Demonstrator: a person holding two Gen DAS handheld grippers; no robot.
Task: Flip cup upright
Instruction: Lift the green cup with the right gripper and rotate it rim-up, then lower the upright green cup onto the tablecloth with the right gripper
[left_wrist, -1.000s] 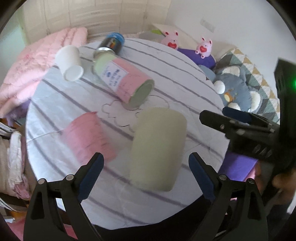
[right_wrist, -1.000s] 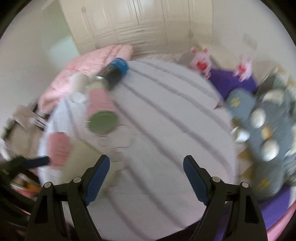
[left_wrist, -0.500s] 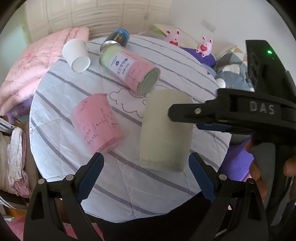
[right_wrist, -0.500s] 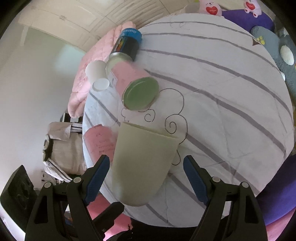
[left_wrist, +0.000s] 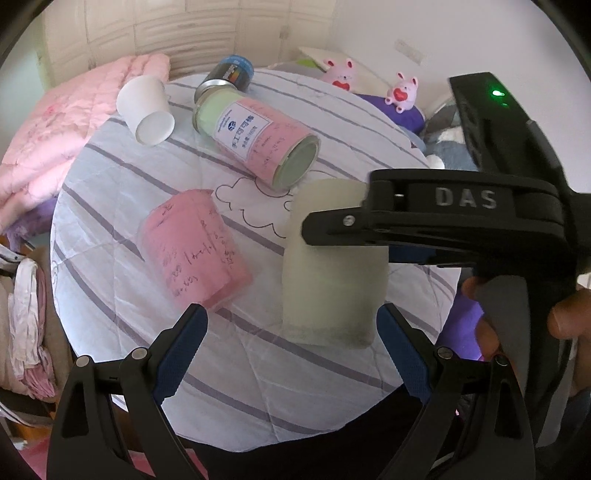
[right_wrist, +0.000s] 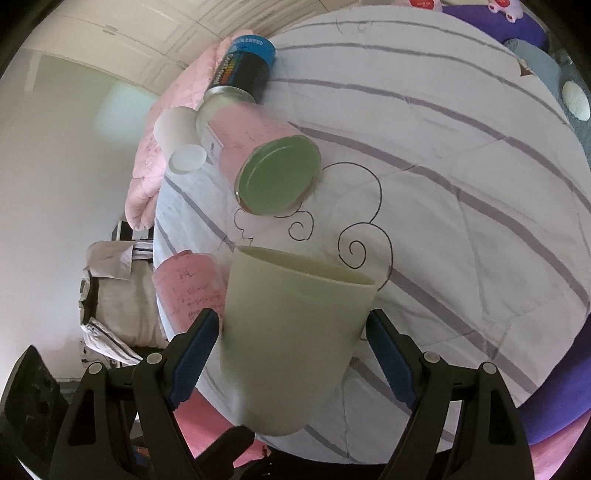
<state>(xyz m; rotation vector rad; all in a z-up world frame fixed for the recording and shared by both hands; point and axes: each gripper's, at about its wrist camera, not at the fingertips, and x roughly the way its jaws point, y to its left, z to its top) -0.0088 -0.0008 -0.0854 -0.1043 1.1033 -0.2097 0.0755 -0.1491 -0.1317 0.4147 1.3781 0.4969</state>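
Observation:
A pale green cup (left_wrist: 332, 288) stands upside down on the round striped table (left_wrist: 122, 206), near its front edge. My right gripper (right_wrist: 293, 354) is around it, one blue pad on each side; its jaws are wide and I cannot see them pressing. In the right wrist view the cup (right_wrist: 291, 332) fills the gap between the fingers. The right gripper's body (left_wrist: 461, 218) crosses in front of the cup's top. My left gripper (left_wrist: 291, 350) is open and empty, just in front of the cup.
A pink cup (left_wrist: 195, 251) lies left of the green cup. A pink-labelled tin (left_wrist: 255, 140), a dark can (left_wrist: 231, 74) and a white paper cup (left_wrist: 147, 110) lie farther back. Plush toys (left_wrist: 402, 92) and pink bedding (left_wrist: 55, 129) surround the table.
My right gripper has come in from the right and moved forward until its fingers straddle the green cup. The left gripper has stayed nearly still. The cup has not moved.

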